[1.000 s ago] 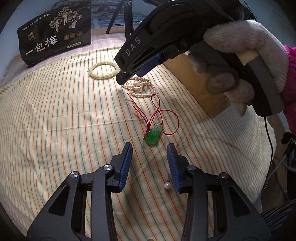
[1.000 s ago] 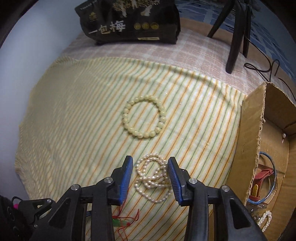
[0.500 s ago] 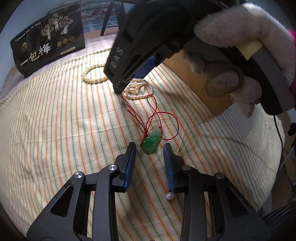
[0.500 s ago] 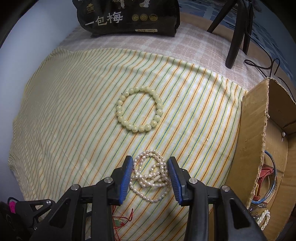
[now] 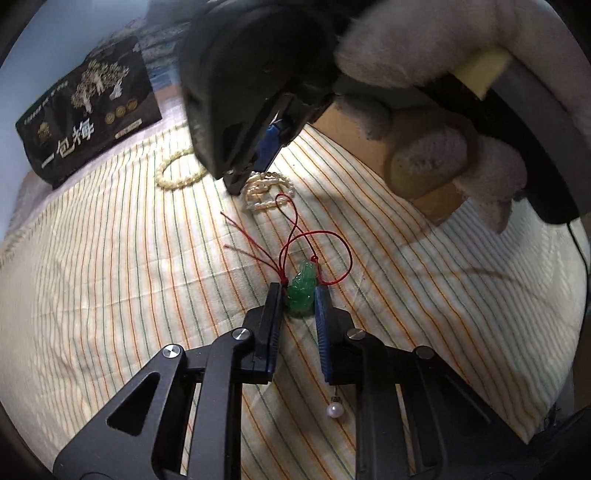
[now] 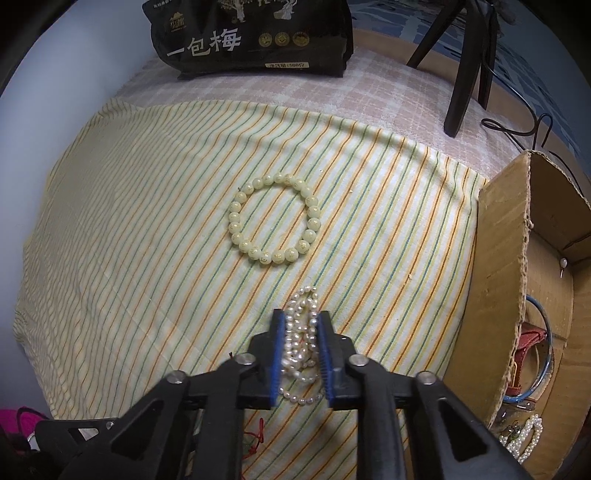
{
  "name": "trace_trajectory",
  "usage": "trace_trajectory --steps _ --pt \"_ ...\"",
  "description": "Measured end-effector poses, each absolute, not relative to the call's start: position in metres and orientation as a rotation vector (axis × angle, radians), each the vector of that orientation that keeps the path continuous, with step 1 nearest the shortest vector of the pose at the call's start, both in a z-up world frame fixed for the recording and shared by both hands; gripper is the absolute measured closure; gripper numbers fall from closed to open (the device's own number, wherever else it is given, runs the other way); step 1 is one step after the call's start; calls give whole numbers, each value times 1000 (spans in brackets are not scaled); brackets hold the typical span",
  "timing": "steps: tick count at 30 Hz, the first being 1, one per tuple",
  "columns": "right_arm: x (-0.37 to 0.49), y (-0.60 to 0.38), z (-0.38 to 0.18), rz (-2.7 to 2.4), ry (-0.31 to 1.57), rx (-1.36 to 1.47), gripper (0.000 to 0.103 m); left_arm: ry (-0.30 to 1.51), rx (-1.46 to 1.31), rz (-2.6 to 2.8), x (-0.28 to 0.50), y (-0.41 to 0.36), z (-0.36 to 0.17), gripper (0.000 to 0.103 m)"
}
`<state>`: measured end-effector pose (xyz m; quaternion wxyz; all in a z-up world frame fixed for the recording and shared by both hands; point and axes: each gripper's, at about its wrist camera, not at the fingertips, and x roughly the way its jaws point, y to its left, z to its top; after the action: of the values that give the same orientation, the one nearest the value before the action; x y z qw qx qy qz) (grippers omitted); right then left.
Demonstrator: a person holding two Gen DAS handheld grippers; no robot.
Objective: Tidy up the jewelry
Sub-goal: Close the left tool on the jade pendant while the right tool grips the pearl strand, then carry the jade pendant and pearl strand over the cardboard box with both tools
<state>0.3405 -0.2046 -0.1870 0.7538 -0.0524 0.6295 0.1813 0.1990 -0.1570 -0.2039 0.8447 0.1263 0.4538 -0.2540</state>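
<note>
The black bag (image 6: 255,35) standing beyond the striped cloth (image 6: 147,221) carries large white characters "一包梅" on its front. Below them a small pale label reads "500克"; the characters before that number are too small to tell. The same bag (image 5: 86,110) shows "一包梅" in the left wrist view.

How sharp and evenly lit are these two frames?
Left wrist view: the right gripper and gloved hand loom blurred, shadowing the striped cloth; the green pendant stays sharp. Right wrist view: evenly lit, pearl strand crisp, fisheye bending the cardboard box.
</note>
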Motion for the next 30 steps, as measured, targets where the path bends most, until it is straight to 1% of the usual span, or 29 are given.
trace_trajectory --steps 2,13,18,30 --pt "339 -205 -186 395 1364 -110 93 966 227 -535 200 -151 -201 87" --pt "330 -212 -166 420 1305 -9 94 974 49 -469 204 -106 -188 87" --pt "319 -213 -150 430 1269 35 94 962 32 -451 210 -91 -181 87" --pt "289 -238 -93 453 1155 116 94 906 25 -438 177 -85 -146 87"
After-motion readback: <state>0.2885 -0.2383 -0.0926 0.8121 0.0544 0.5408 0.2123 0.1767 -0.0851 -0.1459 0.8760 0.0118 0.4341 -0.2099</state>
